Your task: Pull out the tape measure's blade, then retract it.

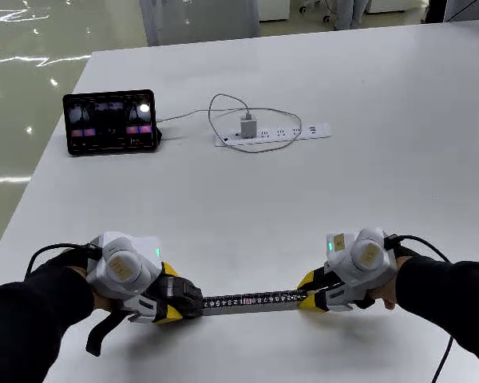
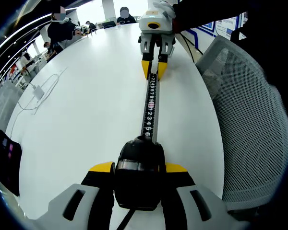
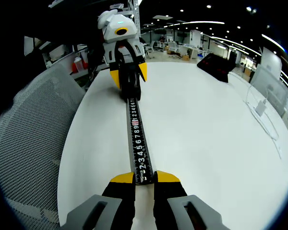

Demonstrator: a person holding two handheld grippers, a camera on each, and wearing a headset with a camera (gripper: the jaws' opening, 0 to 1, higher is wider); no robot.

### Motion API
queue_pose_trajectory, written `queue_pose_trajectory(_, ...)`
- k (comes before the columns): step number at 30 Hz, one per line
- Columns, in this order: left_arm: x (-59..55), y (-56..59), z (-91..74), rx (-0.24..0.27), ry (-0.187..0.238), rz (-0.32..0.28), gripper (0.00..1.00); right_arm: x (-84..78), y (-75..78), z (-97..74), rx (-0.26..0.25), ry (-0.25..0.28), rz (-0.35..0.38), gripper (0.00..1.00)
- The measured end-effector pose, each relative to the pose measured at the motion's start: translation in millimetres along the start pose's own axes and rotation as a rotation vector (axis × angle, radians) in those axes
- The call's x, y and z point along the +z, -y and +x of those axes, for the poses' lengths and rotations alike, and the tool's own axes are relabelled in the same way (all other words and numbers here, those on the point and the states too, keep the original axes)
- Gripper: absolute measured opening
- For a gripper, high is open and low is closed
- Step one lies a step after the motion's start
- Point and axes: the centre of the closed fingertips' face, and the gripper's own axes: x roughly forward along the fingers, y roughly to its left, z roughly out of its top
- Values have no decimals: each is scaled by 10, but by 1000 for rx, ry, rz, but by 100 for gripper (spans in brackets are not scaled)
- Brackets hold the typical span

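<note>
Now the left gripper point(image 2: 139, 167) is clamped on the black tape measure case point(image 2: 138, 184), which sits between its yellow-tipped jaws, low over the white table point(image 1: 319, 199). From the case the blade point(image 3: 136, 136) runs straight out, numbers up, to the right gripper point(image 3: 144, 178), whose jaws are pinched on the blade's free end. The blade lies flat along the table near its front edge, stretched between the two grippers, which face each other.

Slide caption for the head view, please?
Left gripper clamps the tape measure, right gripper pinches its blade, pulled out flat across the white table.
</note>
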Motion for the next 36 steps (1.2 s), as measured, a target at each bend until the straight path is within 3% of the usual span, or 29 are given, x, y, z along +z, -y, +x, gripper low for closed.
queue_pose_trajectory(26, 6, -2, 3, -2, 8, -9, 32, -212, 54, -195, -9, 0, 13, 10)
queue_pose_trajectory(36, 10, -3, 14, -15, 10, -12, 32, -226, 49, -226, -8, 8, 16, 10)
